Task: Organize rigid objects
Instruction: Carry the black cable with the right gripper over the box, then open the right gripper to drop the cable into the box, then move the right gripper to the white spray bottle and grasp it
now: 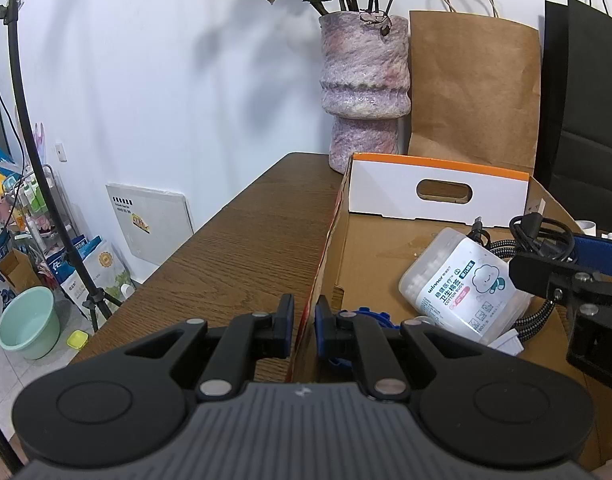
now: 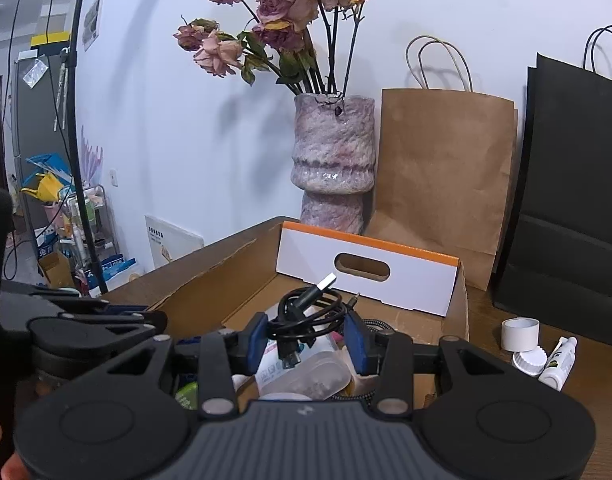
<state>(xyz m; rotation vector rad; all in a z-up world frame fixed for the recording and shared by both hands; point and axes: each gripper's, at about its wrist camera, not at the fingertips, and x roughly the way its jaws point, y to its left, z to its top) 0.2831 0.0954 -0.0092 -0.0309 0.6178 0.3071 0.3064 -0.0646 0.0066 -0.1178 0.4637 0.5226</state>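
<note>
The left gripper (image 1: 304,322) sits at the near left wall of the cardboard box (image 1: 385,248), its jaws drawn in on either side of that wall and pinching its edge; the box rests on the wooden tabletop (image 1: 234,248), white handle flap standing at the far end. Over to the right gripper (image 2: 307,340): it hangs above the middle of the box with a coiled black USB cable (image 2: 306,312) between its blue pads (image 2: 257,340), jaws closed on the bundle, one silver plug poking up toward the flap (the other end dangles below). Inside the box lies a clear tub of cotton buds (image 1: 465,284) on its side, touching a braided cable (image 1: 533,316) beside it; something blue shows just past the left jaws, too hidden to name. Outside the box, on the right of the tabletop, stand a white cup (image 2: 519,334), a ribbed white cap (image 2: 527,362) and a small white bottle (image 2: 559,362), close together; behind the box are a mottled pink vase (image 2: 333,160) of dried roses, a brown paper bag (image 2: 445,184) and a black bag (image 2: 573,200).
</note>
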